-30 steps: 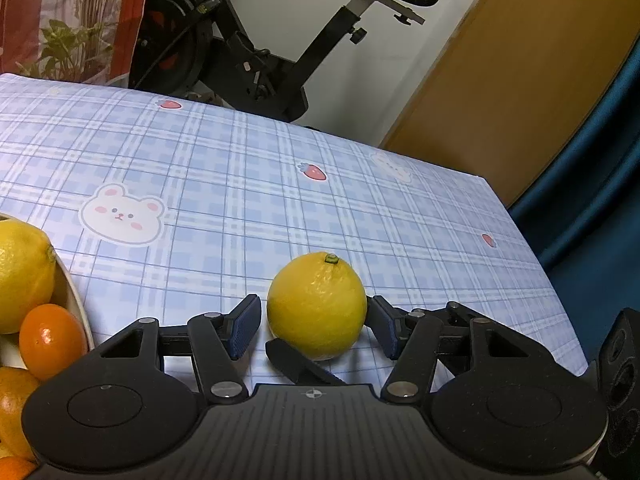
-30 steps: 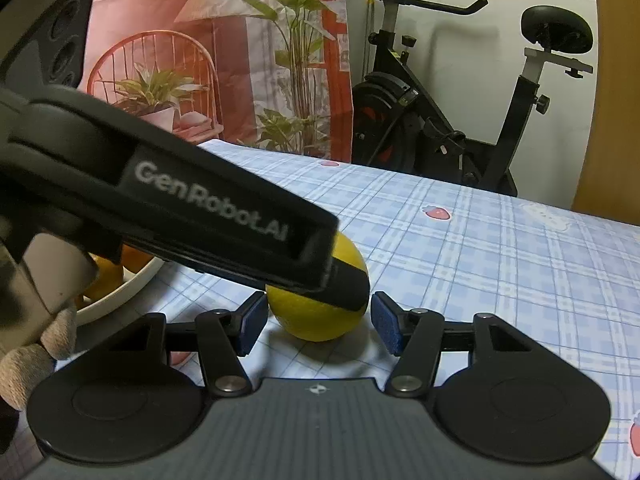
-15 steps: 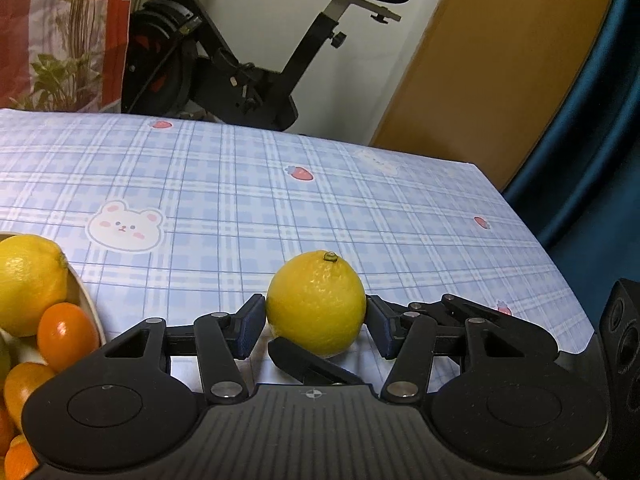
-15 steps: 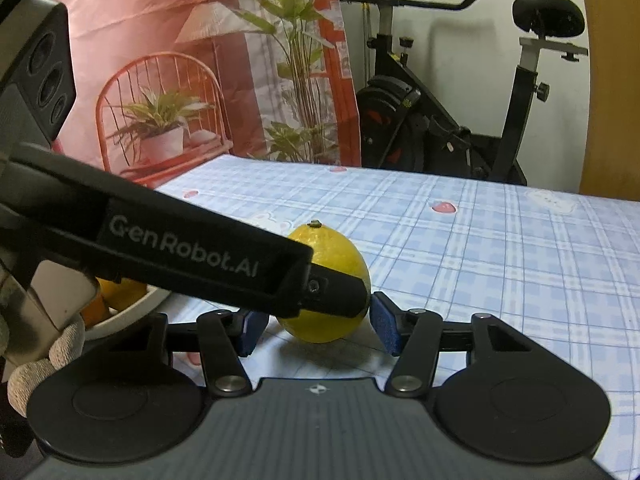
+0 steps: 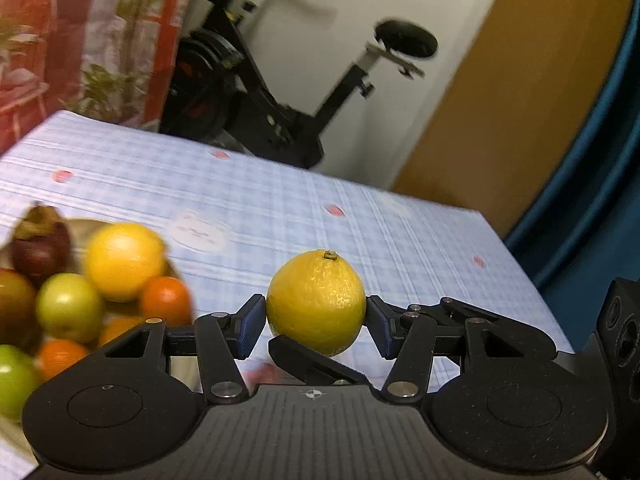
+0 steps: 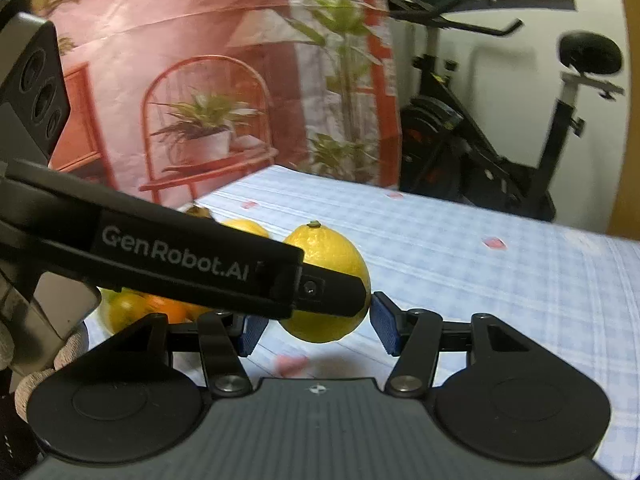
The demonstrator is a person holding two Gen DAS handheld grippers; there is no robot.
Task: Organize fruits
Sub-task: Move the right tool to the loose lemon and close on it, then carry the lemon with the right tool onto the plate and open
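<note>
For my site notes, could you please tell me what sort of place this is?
Probably a room in a home: a black exercise bike stands behind a table with a blue checked cloth, beside a wooden door.

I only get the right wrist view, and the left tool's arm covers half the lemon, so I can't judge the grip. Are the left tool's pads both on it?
Observer: Yes. In the left wrist view both blue pads of the left tool press opposite sides of the lemon.
Operator: What else sits on the plate? I see only slivers.
Observer: A dark red fruit at the back of it.
Operator: Anything beyond the right edge of the table?
Observer: A blue curtain beside a wooden door.
</note>
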